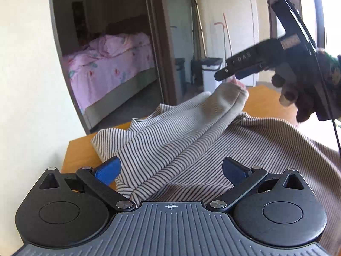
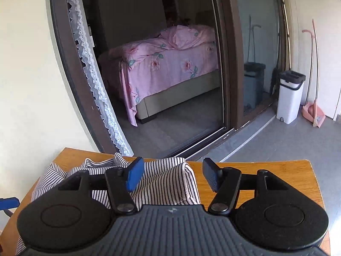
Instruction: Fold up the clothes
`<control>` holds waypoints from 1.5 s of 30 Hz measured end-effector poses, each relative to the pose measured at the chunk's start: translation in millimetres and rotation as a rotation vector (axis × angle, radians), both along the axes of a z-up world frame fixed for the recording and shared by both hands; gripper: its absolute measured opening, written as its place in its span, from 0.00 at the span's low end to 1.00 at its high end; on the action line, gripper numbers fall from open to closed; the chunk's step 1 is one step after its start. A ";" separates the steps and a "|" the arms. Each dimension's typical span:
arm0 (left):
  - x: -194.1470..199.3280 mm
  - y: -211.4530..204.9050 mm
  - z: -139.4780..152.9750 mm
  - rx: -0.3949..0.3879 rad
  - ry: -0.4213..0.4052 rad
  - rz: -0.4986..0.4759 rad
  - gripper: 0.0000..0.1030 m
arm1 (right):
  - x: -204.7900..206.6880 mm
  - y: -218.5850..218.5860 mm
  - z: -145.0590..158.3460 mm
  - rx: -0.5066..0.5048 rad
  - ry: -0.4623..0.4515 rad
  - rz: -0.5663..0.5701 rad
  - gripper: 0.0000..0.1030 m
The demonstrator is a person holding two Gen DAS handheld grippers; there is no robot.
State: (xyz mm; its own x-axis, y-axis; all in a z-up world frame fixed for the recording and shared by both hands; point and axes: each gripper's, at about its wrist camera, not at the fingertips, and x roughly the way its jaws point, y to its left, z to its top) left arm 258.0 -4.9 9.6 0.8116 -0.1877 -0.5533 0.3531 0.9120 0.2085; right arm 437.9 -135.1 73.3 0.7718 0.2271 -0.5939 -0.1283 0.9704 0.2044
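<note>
A black-and-white striped garment (image 1: 191, 145) lies bunched on the wooden table (image 1: 81, 151). My left gripper (image 1: 170, 170) hovers low over its near part, jaws spread wide, the cloth running beneath and between the blue pads (image 1: 108, 169) without being pinched. A sleeve end (image 1: 232, 91) rises in a fold at the far side. Just above it is my right gripper (image 1: 231, 75), held by a hand (image 1: 298, 98). In the right wrist view the right gripper (image 2: 172, 177) is open over a folded edge of the striped garment (image 2: 166, 177), its pads clear of the cloth.
The table (image 2: 266, 175) ends close ahead, with grey floor beyond. A dark sliding door frame (image 2: 230, 64) opens onto a room with a pink-covered bed (image 2: 166, 64). A white bin (image 2: 289, 98) and a pink dustpan with broom (image 2: 315, 113) stand on the right.
</note>
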 end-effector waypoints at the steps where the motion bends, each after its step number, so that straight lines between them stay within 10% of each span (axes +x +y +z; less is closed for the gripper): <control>1: 3.6 0.0 -5.4 0.017 0.012 0.013 1.00 | 8.5 1.9 -7.4 0.009 0.048 0.004 0.67; 4: 12.7 3.0 -16.0 0.042 0.034 0.053 1.00 | 23.2 20.4 -14.9 -0.030 0.112 0.054 0.18; 11: 24.6 12.9 -17.1 0.070 -0.008 0.163 1.00 | 4.6 65.4 104.3 0.041 -0.254 0.268 0.15; 14: 27.8 36.7 -11.3 0.097 -0.074 0.293 1.00 | -1.1 65.0 128.2 0.044 -0.355 0.294 0.15; 18: 25.5 73.2 -1.6 0.046 -0.035 0.335 1.00 | 11.0 49.3 68.8 -0.057 -0.224 0.237 0.16; 23: 1.6 82.8 6.9 -0.051 0.050 0.201 1.00 | 14.3 21.4 -20.1 -0.203 0.011 0.126 0.27; 26: -10.6 84.0 21.2 -0.196 0.071 0.127 1.00 | 0.9 0.6 -18.5 -0.168 -0.004 0.063 0.52; 33: 16.5 54.2 20.9 -0.471 0.141 -0.063 1.00 | -13.5 17.2 1.7 -0.015 -0.023 0.175 0.52; 39: 52.1 68.7 -15.2 -0.474 0.266 0.075 1.00 | -9.1 19.6 -34.1 -0.038 0.131 0.103 0.68; 45: 0.6 76.6 20.4 -0.278 0.115 0.116 1.00 | -98.8 13.8 9.7 -0.257 -0.056 0.243 0.68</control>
